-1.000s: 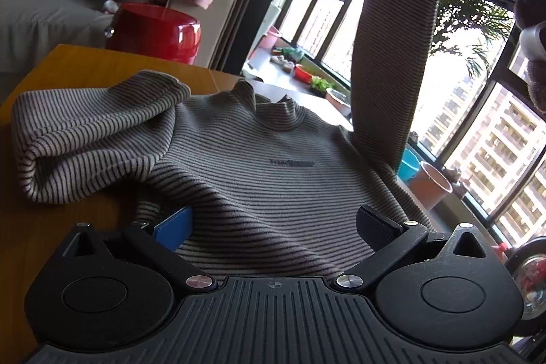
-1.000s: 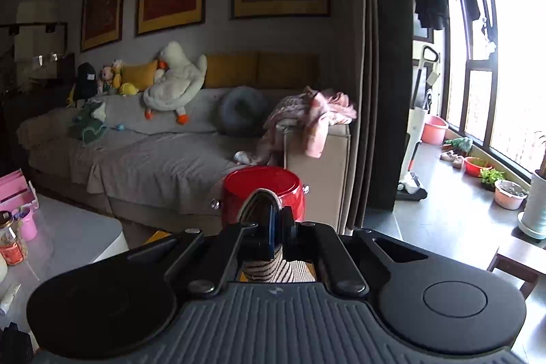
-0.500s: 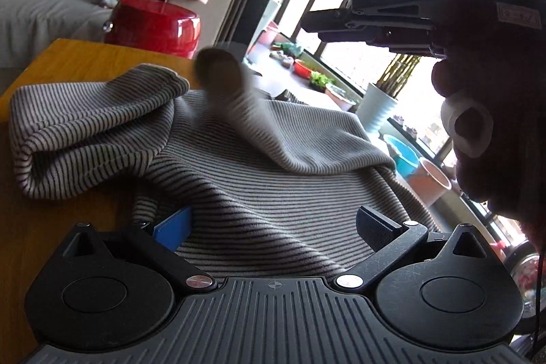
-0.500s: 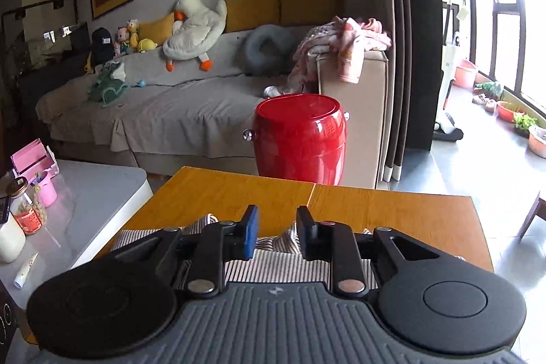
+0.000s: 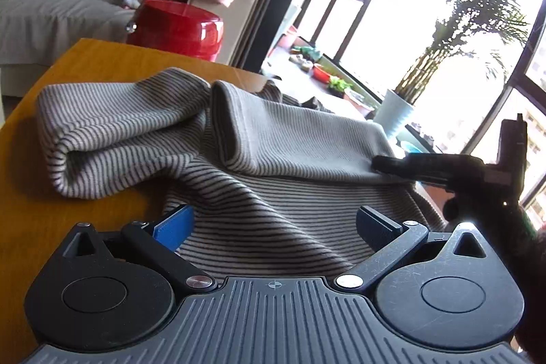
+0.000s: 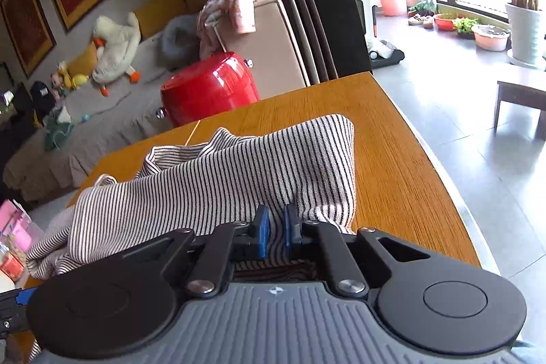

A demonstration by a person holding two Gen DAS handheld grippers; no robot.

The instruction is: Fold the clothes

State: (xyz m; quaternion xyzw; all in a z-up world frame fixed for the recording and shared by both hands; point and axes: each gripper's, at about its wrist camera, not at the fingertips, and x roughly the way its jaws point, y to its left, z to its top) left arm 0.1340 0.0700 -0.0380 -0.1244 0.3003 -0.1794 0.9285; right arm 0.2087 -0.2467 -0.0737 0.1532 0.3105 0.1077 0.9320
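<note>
Down has come the right sleeve (image 5: 300,139): a second ago it hung straight up from the right gripper (image 6: 275,227), and now it lies flat across the chest of the sweater (image 5: 259,214), its cuff nearly touching the left sleeve (image 5: 112,139), which is bunched in a loose roll on the table (image 5: 68,67). That gripper has dropped low to the shoulder side of the sweater; its blue pads stand nearly together, and from its own camera a ridge of striped cloth rises right in front of them, though whether any of it is pinched I cannot tell. The left gripper (image 5: 273,224) hovers over the hem with its fingers spread wide and nothing in them. The sweater sprawls front-up across the middle of the wooden table, collar toward the far edge. It looks to me like a light, soft ribbed knit that drapes and wrinkles wherever it is dropped, so it should lift easily but sag and stretch if hauled by one point. I'd judge the thicker edges the best places to grip: the cuff of the rolled left sleeve, the shoulder seams, or the hem corners, taken two at once so the fold lands straight.
</note>
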